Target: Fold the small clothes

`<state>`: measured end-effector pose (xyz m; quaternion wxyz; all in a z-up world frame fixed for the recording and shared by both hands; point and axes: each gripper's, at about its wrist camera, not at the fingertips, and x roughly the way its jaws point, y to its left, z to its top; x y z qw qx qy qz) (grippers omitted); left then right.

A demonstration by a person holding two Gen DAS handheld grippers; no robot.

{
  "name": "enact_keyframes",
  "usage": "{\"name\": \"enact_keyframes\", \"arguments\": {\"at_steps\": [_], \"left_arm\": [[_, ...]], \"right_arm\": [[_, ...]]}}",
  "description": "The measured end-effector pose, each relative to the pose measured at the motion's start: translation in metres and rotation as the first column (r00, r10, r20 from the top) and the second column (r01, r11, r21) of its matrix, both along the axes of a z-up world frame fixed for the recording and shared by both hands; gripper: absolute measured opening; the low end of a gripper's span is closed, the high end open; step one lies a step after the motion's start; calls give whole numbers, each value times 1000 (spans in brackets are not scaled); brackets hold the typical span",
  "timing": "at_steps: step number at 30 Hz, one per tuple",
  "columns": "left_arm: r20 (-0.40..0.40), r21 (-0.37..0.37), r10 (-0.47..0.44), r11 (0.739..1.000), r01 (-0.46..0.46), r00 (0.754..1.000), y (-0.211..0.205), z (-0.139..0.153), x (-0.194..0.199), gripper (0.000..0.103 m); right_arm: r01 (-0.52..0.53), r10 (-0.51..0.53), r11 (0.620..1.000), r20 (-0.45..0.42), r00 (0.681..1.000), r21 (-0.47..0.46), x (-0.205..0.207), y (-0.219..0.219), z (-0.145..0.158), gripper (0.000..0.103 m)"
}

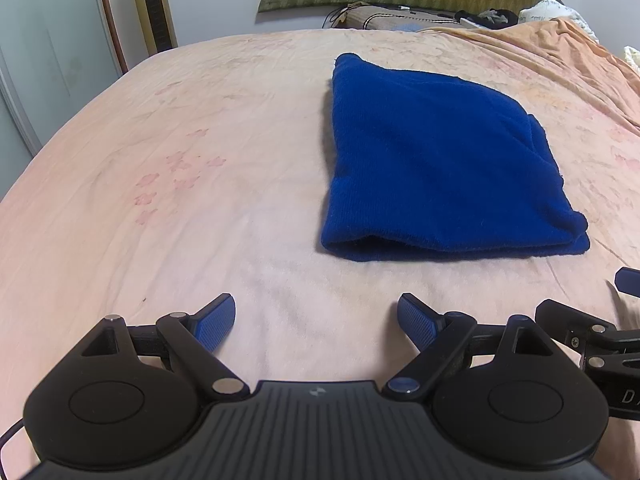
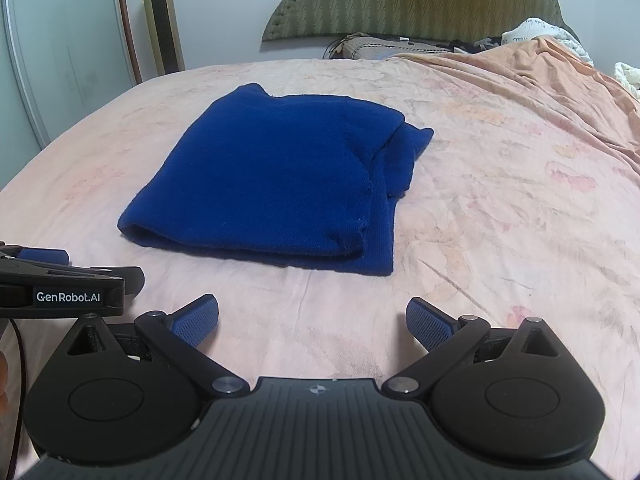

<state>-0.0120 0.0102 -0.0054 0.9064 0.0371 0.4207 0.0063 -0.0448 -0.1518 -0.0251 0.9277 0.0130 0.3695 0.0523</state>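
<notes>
A blue knitted garment (image 1: 436, 164) lies folded into a thick rectangle on the pink bed sheet (image 1: 180, 160); it also shows in the right wrist view (image 2: 280, 184). My left gripper (image 1: 316, 322) is open and empty, held back from the garment's near edge and to its left. My right gripper (image 2: 312, 322) is open and empty, a little short of the garment's near folded edge. Each gripper's side shows at the edge of the other's view: the right one (image 1: 592, 332), the left one (image 2: 60, 284).
A padded green headboard (image 2: 416, 0) and a pillow (image 2: 384, 50) with small items are at the far end. A bunched orange blanket (image 2: 552, 76) lies at the far right. A tall gold heater (image 2: 160, 20) and a wardrobe door (image 2: 60, 60) stand at the left.
</notes>
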Motion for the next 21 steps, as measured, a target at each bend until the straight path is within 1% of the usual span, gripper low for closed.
{"name": "enact_keyframes", "arguments": {"at_steps": [13, 19, 21], "left_arm": [[7, 4, -3, 1000, 3, 1000, 0, -1, -1, 89], [45, 30, -22, 999, 21, 999, -2, 2, -5, 89], [55, 33, -34, 999, 32, 998, 1, 5, -5, 89]], "right_arm": [[-1, 1, 1000, 0, 1000, -1, -1, 1, 0, 101], [-5, 5, 1000, 2, 1000, 3, -2, 1, 2, 101], [8, -8, 1000, 32, 999, 0, -3, -4, 5, 101]]}}
